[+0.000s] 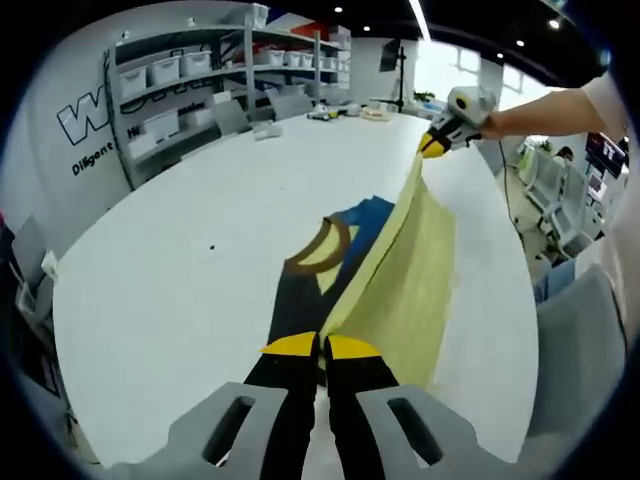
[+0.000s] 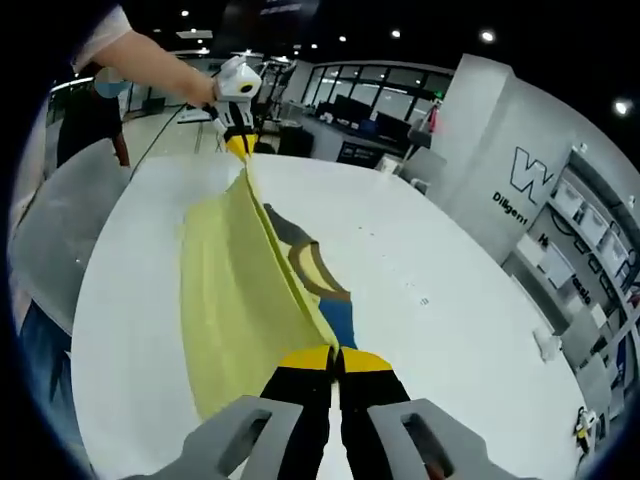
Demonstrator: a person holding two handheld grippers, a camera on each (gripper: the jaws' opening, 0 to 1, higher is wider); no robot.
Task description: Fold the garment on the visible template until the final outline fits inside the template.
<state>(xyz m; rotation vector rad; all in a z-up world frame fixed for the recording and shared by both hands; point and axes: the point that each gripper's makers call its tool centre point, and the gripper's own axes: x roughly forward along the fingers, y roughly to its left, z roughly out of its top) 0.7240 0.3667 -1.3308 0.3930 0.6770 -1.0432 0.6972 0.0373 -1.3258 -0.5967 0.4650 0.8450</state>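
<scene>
A pale yellow garment (image 1: 410,270) is stretched taut between both grippers, its top edge lifted and its lower part draped on the white table (image 1: 180,280). My left gripper (image 1: 322,346) is shut on one end of that edge. At the far end the right gripper (image 1: 432,148) pinches the other end. Under the cloth lies the template (image 1: 325,250), dark and blue with a tan arc, partly covered. In the right gripper view my right gripper (image 2: 335,358) is shut on the garment (image 2: 230,300), the left gripper (image 2: 238,146) grips the far end, and the template (image 2: 318,270) shows to the right of the cloth.
Shelves with white bins (image 1: 200,70) stand behind the table, and small items (image 1: 345,112) lie at its far end. A grey chair (image 1: 585,340) sits at the table's right side. The chair (image 2: 60,230) and a person (image 2: 90,110) are on the left.
</scene>
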